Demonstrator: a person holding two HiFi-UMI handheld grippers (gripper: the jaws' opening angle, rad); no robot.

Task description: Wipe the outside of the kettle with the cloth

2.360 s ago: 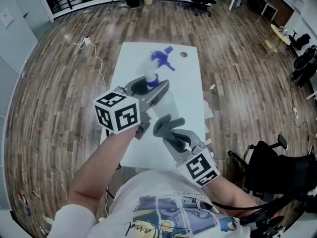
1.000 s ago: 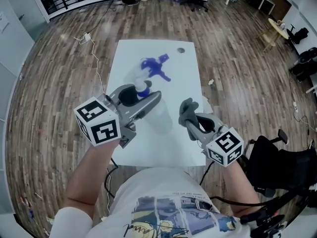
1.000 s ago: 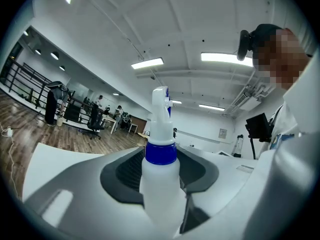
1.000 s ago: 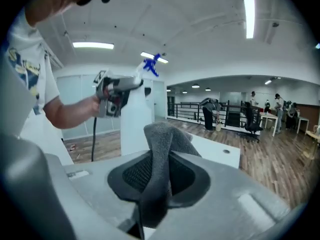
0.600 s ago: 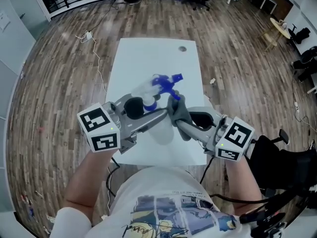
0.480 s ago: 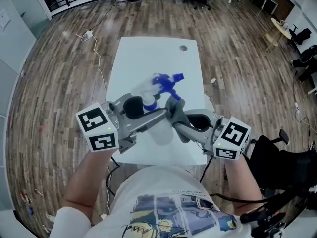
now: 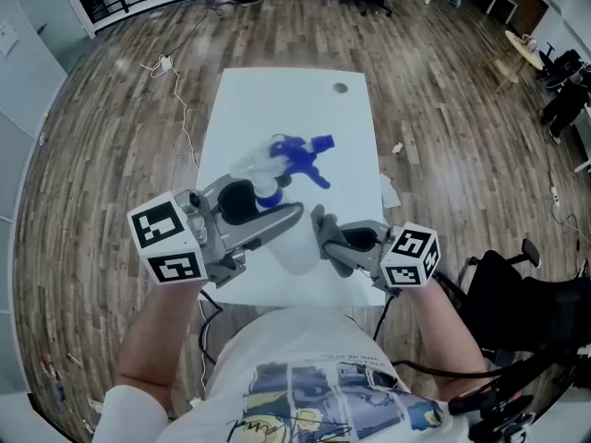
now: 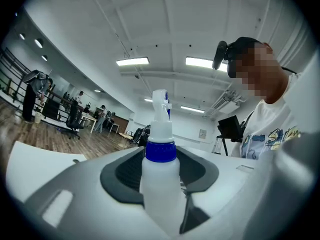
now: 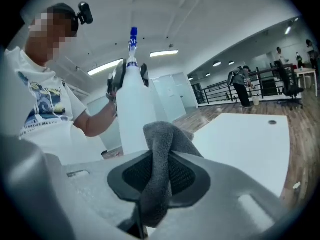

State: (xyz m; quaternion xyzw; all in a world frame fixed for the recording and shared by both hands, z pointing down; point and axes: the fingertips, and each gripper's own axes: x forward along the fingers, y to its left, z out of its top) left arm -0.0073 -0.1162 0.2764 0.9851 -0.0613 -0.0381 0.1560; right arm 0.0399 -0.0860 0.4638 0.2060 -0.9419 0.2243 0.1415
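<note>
so, no kettle in view. left gripper (image 7: 259, 207) is clamped on a spray bottle (image 8: 160, 176), held up over the counter (image 7: 277, 100). right gripper (image 7: 332, 243) pinches the cloth (image 9: 159, 174) just beside the bottle, seemingly not touching. wipe progress unclear; most looks left.

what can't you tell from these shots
- spray bottle base: left gripper view, hidden down between the left tongs.
- cloth lower end: right gripper view, buried between the right tongs.
- bottle's body outline: head view, blurred, white on the white table.
- dark round spot on the table: head view, too small to identify.
</note>
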